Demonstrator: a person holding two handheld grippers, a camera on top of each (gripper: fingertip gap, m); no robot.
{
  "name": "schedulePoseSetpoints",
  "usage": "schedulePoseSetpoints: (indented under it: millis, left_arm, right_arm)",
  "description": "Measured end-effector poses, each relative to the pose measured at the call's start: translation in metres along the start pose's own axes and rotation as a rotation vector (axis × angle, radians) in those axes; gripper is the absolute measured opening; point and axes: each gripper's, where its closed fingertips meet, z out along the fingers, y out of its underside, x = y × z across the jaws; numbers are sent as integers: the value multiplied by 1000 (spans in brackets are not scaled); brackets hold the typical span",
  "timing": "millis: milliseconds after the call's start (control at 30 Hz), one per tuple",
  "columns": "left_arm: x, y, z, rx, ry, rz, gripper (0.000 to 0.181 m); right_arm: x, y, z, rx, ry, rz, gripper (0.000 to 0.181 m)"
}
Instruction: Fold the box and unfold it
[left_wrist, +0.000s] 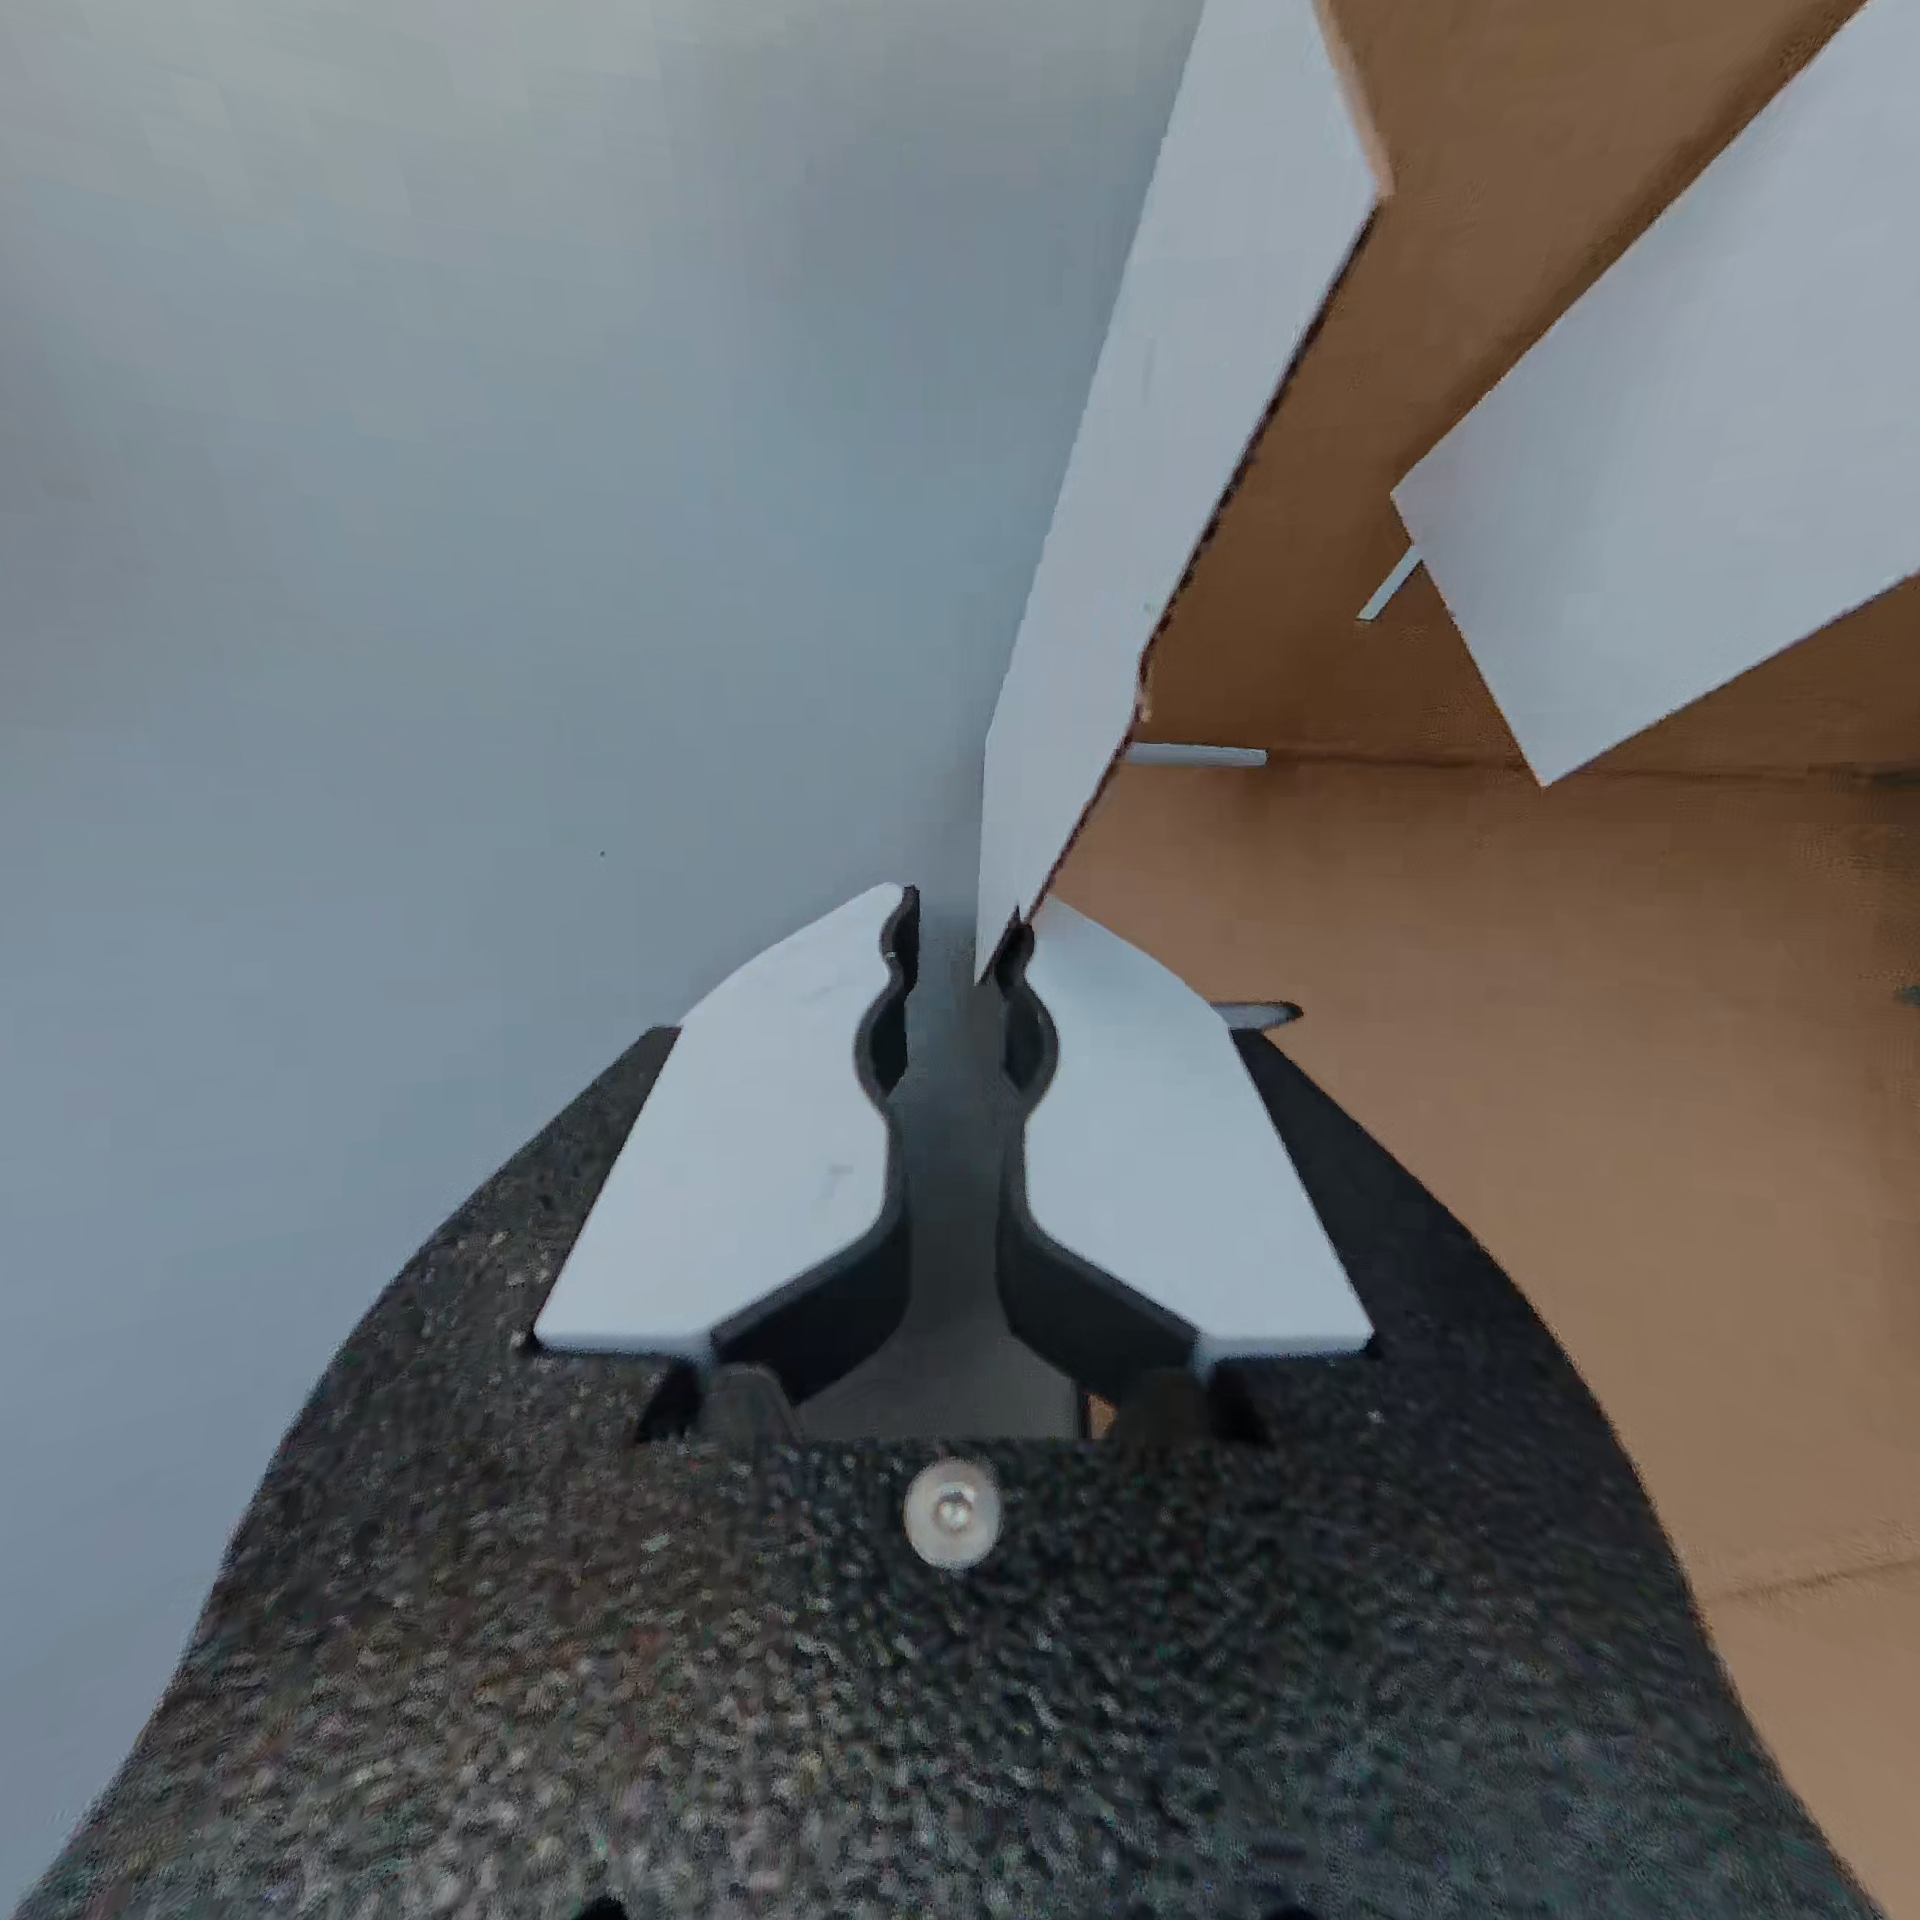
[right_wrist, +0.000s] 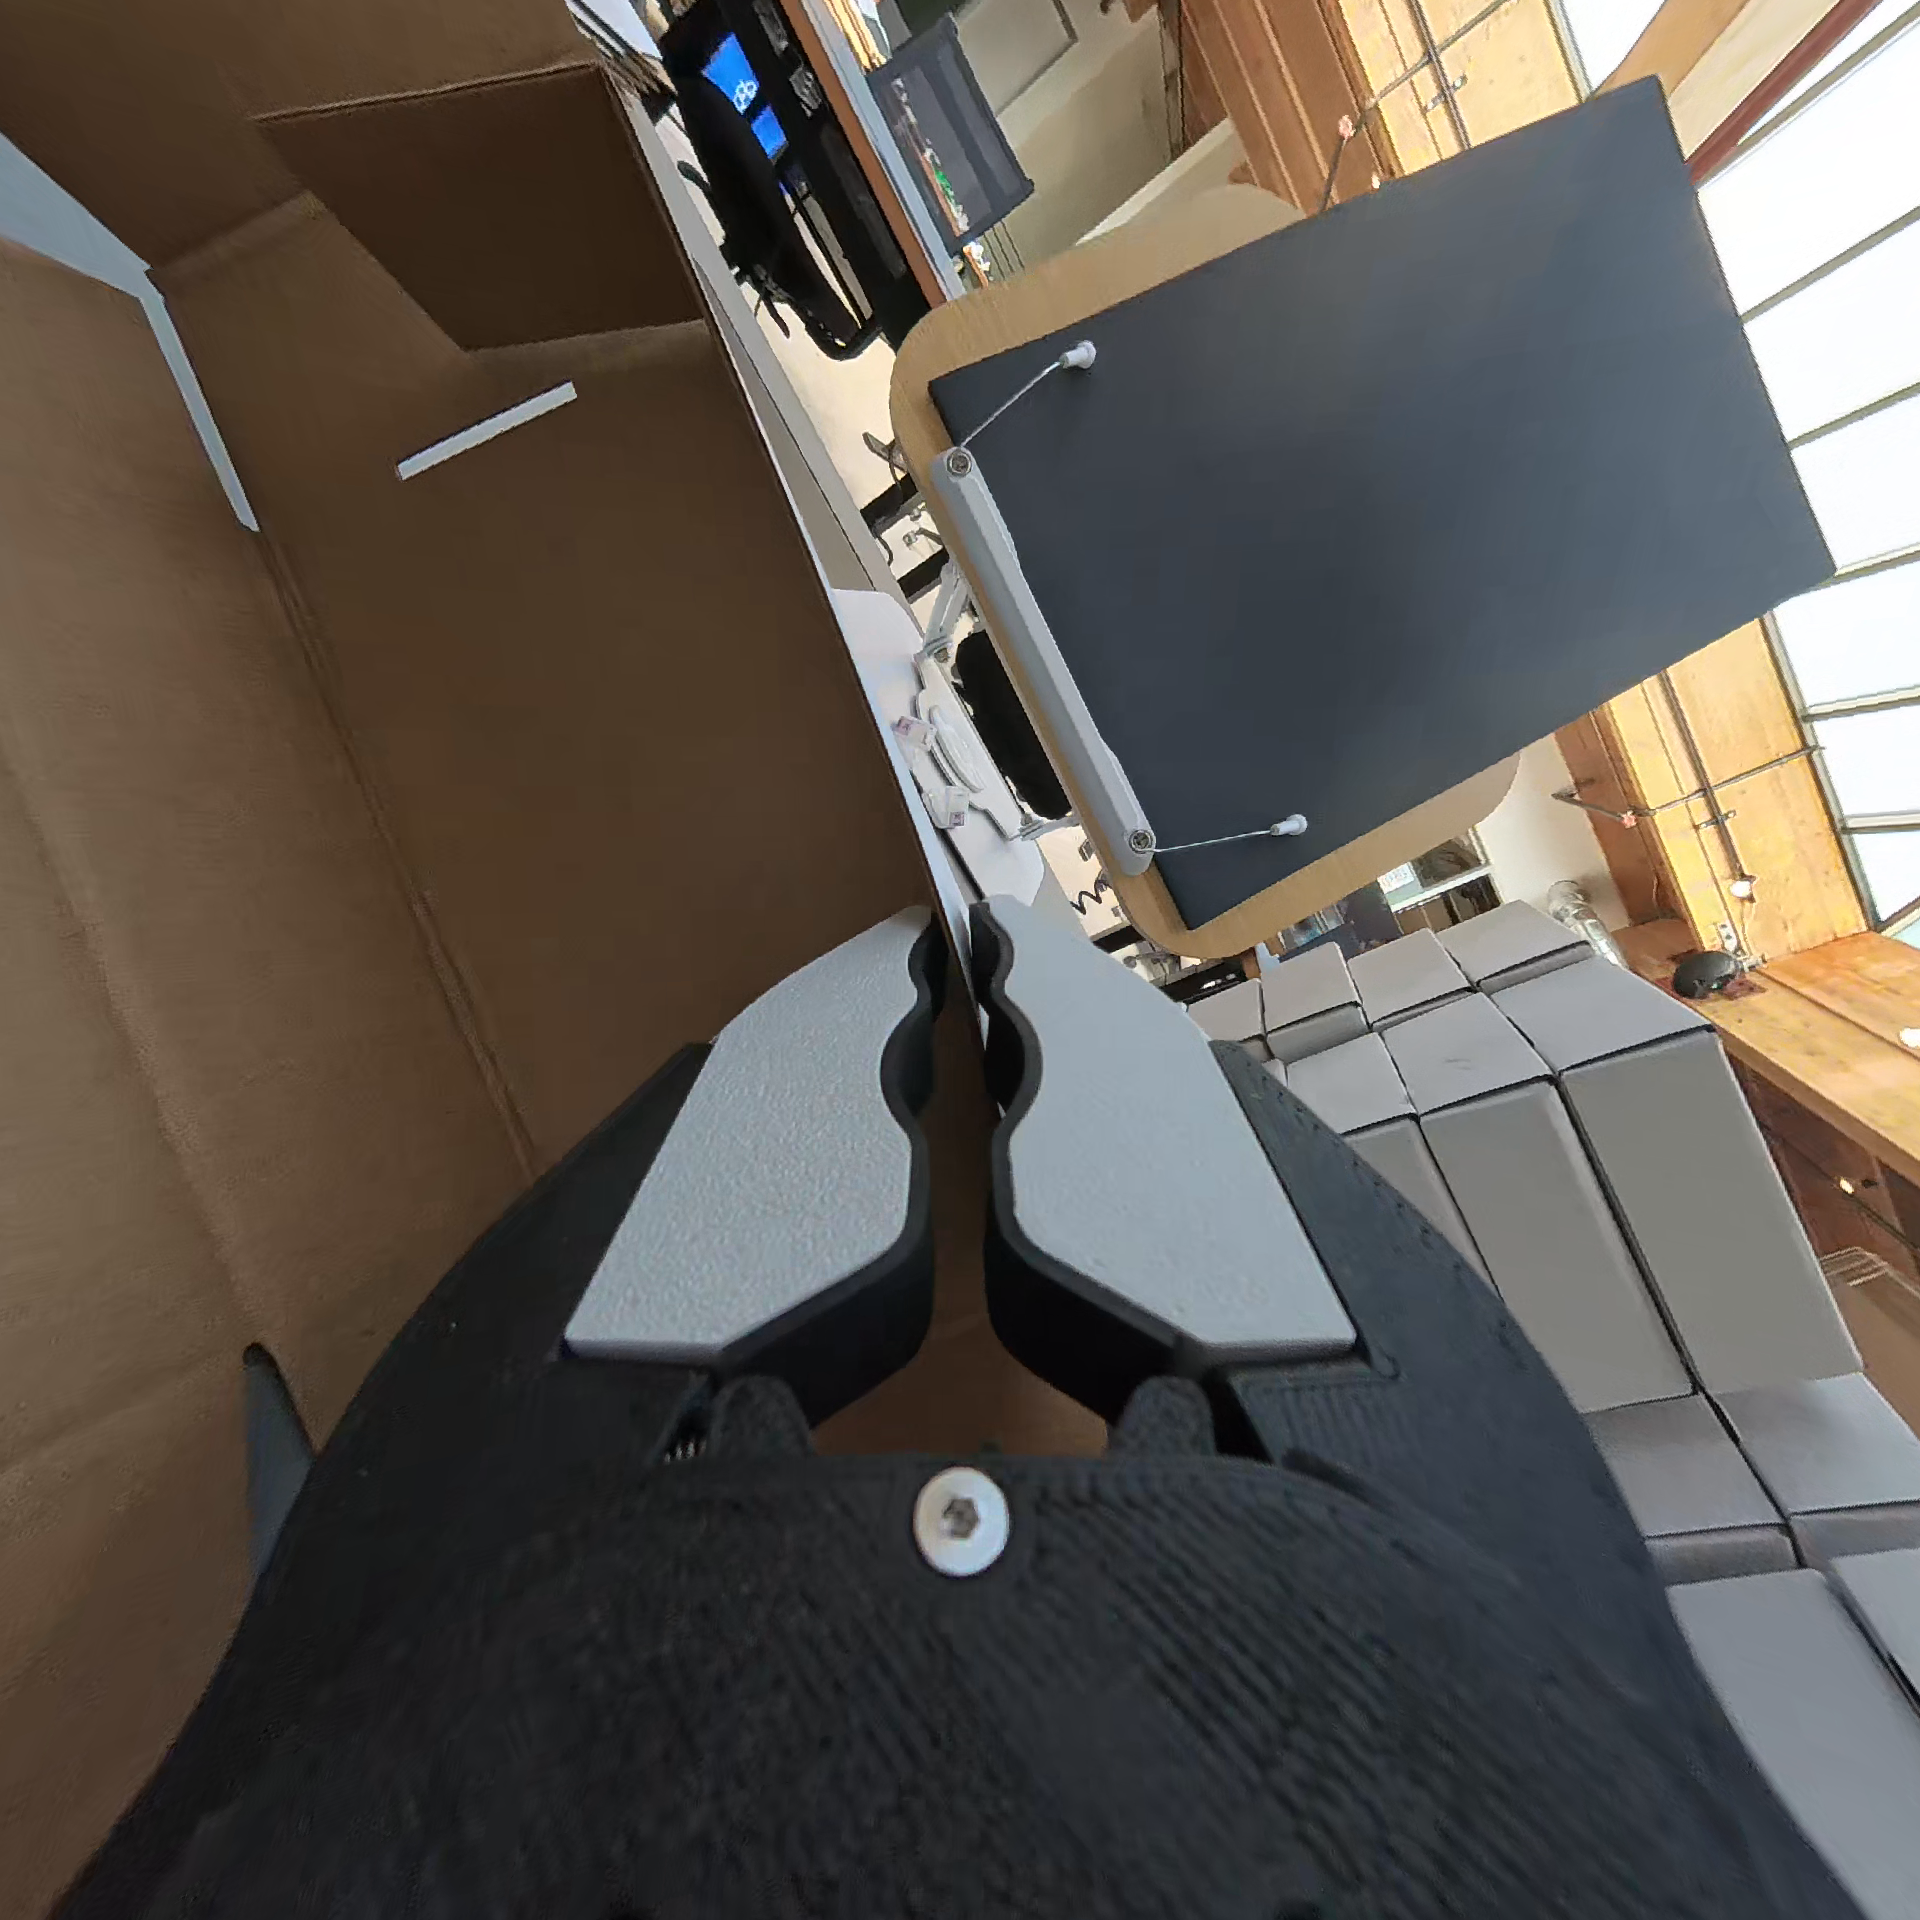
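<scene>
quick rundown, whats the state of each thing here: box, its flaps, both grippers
box: open, brown inside showing, not folded shut
side wall: upright, edge between left gripper's fingers
inner flap: tilted inward
left gripper: open slightly
right gripper: shut on box wall edge

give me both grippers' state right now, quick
Left gripper: partly open, a corner of the cardboard box wall at its tips, not clamped.
Right gripper: shut on the box's side wall edge.

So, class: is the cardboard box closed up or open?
Open: the box shows its brown inside, and a flap stands loose.
</scene>
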Motion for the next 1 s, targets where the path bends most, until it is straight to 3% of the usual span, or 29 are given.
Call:
schedulePoseSetpoints:
  millis: [467,700,833,1000]
  left_arm:
    - [26,-10,-25,99,554,-479,2]
    - [27,-3,-23,66,559,-470,0]
    - [34,-14,-31,118,608,-472,0]
    - [37,-20,-37,180,559,-421,0]
  right_arm:
    - [14,17,2,-3,13,154,5]
    - [14,16,1,4,15,157,5]
    - [12,15,1,-2,9,195,5]
    - [13,20,2,-54,45,198,5]
